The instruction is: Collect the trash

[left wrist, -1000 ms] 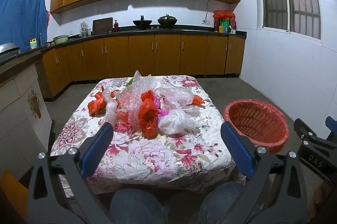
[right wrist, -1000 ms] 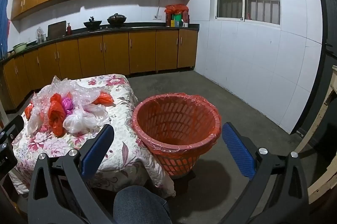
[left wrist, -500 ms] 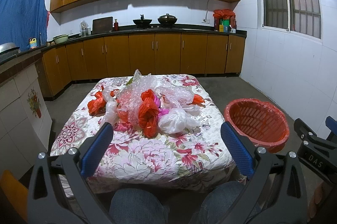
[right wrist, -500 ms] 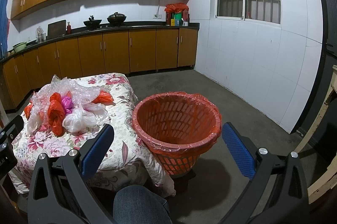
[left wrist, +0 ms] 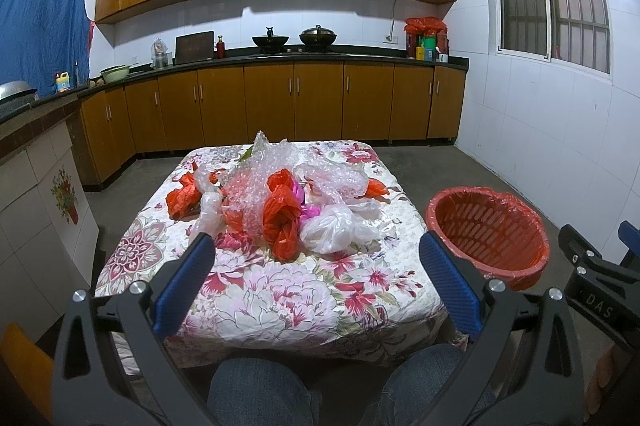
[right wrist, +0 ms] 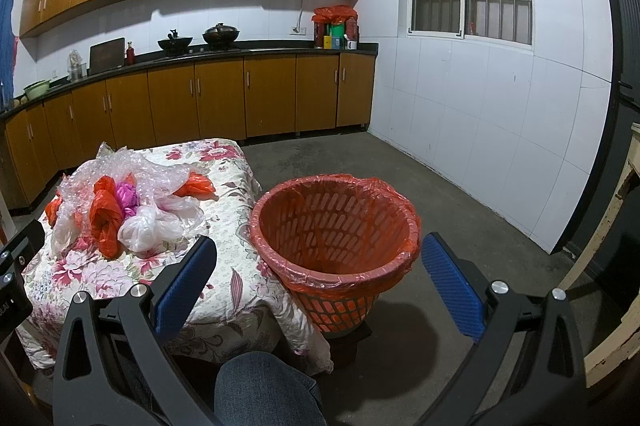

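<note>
A heap of crumpled plastic bags lies mid-table: a knotted red bag (left wrist: 282, 220) (right wrist: 105, 218), a white bag (left wrist: 336, 230) (right wrist: 146, 228), a pink scrap (left wrist: 298, 193) and bubble wrap (left wrist: 256, 177). To the table's right stands a red mesh bin (left wrist: 486, 234) (right wrist: 336, 226) with a red liner. My left gripper (left wrist: 316, 274) is open above the table's near edge, short of the heap. My right gripper (right wrist: 318, 276) is open, held in front of the bin with nothing between its fingers.
The low table carries a floral cloth (left wrist: 280, 290). A person's denim-clad knees (left wrist: 260, 392) sit below both grippers. Wooden cabinets (left wrist: 280, 105) and a dark counter run along the far and left walls. Bare concrete floor (right wrist: 460, 201) stretches right of the bin.
Both views have shifted only slightly; the bin sits a touch lower in the right wrist view. Both grippers stay open and the bags have not moved.
</note>
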Action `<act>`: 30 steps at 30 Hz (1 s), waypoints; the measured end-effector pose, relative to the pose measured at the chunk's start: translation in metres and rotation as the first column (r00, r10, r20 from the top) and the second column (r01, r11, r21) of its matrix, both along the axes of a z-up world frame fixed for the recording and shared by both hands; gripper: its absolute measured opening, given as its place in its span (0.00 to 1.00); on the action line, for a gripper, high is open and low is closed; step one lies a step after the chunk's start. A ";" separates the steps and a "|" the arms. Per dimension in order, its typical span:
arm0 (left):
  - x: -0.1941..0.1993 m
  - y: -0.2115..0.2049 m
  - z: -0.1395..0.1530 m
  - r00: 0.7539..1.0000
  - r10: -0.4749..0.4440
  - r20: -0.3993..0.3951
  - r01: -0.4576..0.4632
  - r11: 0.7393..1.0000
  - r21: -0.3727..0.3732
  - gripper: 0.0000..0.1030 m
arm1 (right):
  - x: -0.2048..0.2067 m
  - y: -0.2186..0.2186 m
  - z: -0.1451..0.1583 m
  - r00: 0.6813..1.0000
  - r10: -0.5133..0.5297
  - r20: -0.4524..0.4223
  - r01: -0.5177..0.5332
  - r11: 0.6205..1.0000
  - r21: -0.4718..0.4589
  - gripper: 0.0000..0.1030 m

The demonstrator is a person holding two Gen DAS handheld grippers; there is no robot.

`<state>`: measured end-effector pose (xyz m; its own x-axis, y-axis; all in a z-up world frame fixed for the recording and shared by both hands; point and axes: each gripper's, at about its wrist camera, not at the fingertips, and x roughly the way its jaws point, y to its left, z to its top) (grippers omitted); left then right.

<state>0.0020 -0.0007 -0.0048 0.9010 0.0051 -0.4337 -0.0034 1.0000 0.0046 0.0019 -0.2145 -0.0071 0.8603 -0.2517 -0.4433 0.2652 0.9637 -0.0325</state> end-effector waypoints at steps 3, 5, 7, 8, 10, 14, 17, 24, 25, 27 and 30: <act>0.000 0.000 0.000 1.000 0.000 0.000 0.000 1.000 -0.001 0.96 | 0.000 0.000 0.000 1.000 0.000 0.001 0.000 1.000 0.000 0.98; 0.000 0.000 0.000 1.000 0.001 0.000 -0.001 1.000 -0.001 0.96 | 0.000 0.000 0.000 1.000 0.000 0.000 0.000 1.000 0.000 0.98; 0.000 0.000 0.000 1.000 0.000 -0.001 0.000 1.000 0.000 0.96 | 0.000 0.000 0.000 1.000 -0.001 -0.001 0.001 1.000 0.000 0.98; 0.000 0.000 0.000 1.000 0.000 -0.001 0.000 1.000 0.000 0.96 | 0.000 0.000 -0.001 1.000 0.000 -0.001 0.000 1.000 0.000 0.98; 0.000 0.000 0.000 1.000 0.001 -0.001 -0.001 1.000 0.000 0.96 | 0.000 0.000 -0.001 1.000 -0.001 -0.001 0.001 1.000 0.000 0.98; 0.000 0.000 0.000 1.000 0.000 -0.001 0.000 1.000 0.000 0.96 | 0.000 -0.001 -0.001 1.000 0.000 -0.002 0.000 1.000 0.000 0.98; 0.001 0.000 0.000 1.000 0.000 -0.002 0.000 1.000 0.000 0.96 | 0.001 -0.001 -0.001 1.000 -0.001 -0.002 0.001 1.000 0.001 0.98; 0.001 0.000 0.000 1.000 0.001 -0.003 -0.001 1.000 0.000 0.96 | 0.001 -0.001 -0.002 1.000 0.000 -0.003 0.000 1.000 0.001 0.98; 0.001 0.000 0.000 1.000 0.001 -0.004 -0.001 1.000 0.000 0.96 | 0.001 -0.002 -0.002 1.000 0.000 -0.003 0.000 1.000 0.001 0.98; 0.001 0.000 -0.001 1.000 0.001 -0.004 -0.001 1.000 0.000 0.96 | 0.001 -0.002 -0.002 1.000 0.000 -0.003 0.000 1.000 0.001 0.98; 0.001 0.000 -0.001 1.000 0.001 -0.005 -0.001 1.000 0.000 0.96 | 0.001 -0.002 -0.002 1.000 0.000 -0.004 0.000 1.000 0.001 0.98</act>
<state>0.0031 -0.0010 -0.0054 0.8990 0.0057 -0.4380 -0.0040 1.0000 0.0047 0.0028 -0.2164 -0.0090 0.8585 -0.2514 -0.4470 0.2654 0.9636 -0.0321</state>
